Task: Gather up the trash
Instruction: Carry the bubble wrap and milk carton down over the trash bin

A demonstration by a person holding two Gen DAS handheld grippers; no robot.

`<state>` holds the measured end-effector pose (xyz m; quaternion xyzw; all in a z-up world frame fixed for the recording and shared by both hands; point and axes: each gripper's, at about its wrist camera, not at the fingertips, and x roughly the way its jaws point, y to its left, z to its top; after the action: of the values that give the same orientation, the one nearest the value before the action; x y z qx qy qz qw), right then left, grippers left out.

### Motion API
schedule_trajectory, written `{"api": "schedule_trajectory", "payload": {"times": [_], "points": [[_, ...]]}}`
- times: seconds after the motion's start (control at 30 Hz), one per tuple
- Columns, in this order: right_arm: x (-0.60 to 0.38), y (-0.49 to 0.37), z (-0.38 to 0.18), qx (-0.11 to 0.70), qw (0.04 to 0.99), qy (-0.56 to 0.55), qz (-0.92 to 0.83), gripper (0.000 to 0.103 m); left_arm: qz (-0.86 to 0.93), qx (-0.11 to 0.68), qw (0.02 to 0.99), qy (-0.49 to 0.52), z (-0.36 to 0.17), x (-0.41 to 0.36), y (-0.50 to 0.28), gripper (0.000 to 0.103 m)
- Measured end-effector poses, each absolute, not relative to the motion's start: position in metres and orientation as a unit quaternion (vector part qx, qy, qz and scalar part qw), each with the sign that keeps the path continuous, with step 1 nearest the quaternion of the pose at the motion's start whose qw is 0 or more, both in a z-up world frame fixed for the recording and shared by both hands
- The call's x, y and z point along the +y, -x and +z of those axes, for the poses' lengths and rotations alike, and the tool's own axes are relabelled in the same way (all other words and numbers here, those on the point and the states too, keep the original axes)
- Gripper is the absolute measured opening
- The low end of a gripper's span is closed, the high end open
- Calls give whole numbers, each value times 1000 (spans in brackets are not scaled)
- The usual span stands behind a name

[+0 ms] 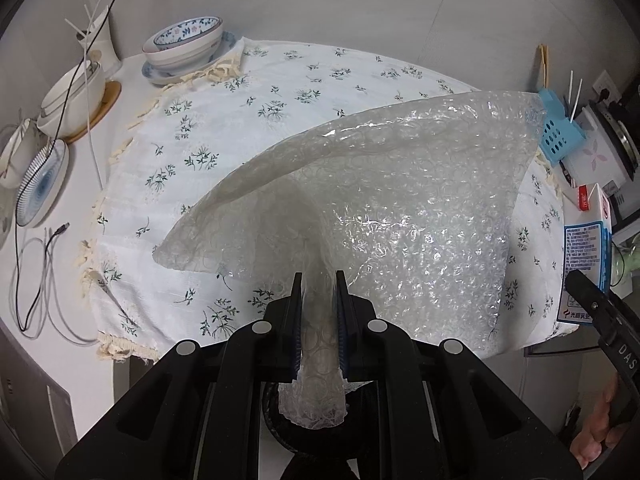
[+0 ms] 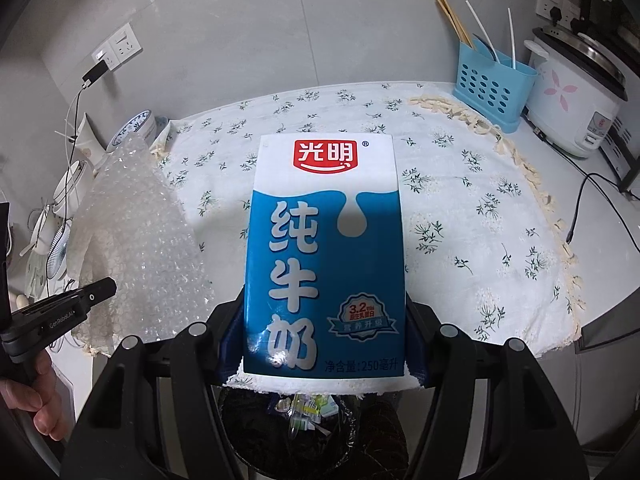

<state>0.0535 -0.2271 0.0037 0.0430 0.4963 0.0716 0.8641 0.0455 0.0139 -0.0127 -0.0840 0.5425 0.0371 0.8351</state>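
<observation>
Left claw (image 1: 318,320) is pinched tight on the bubble wrap (image 1: 380,200), right claw (image 2: 324,332) clamps the milk carton (image 2: 324,240); that floppy sheet could miss the trash bin (image 2: 296,432) below.

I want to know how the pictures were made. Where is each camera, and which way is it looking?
Left wrist view: sits on the left tool, looking down along it at the bubble wrap it pinches, over the flowered tablecloth; the right tool and some fingers show at the right edge.
Right wrist view: sits on the right tool, facing the milk carton it grips, with a trash bin below; the left tool and a hand show at left.
Shared: tablecloth, bubble wrap, carton, blue utensil basket.
</observation>
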Motion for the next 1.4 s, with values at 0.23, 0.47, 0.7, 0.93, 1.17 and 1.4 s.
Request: {"api": "schedule_trajectory", "payload": {"times": [0.23, 0.47, 0.7, 0.93, 1.17, 1.4], "points": [[-222, -25, 7, 490, 867, -38, 83, 61, 24, 538, 839, 78, -10, 6, -23, 13], [-219, 3, 5, 489, 866, -34, 95, 61, 16, 536, 840, 79, -11, 1, 3, 13], [-219, 29, -1, 492, 863, -31, 106, 61, 13, 541, 837, 80, -17, -1, 31, 13], [-218, 56, -13, 490, 862, -25, 126, 61, 9, 555, 829, 71, -36, -4, 60, 13], [-213, 82, -39, 505, 849, -13, 151, 61, 7, 575, 816, 65, -70, -3, 90, 13], [-208, 100, -65, 520, 838, -1, 165, 61, 7, 591, 804, 63, -105, -4, 111, 13]]}}
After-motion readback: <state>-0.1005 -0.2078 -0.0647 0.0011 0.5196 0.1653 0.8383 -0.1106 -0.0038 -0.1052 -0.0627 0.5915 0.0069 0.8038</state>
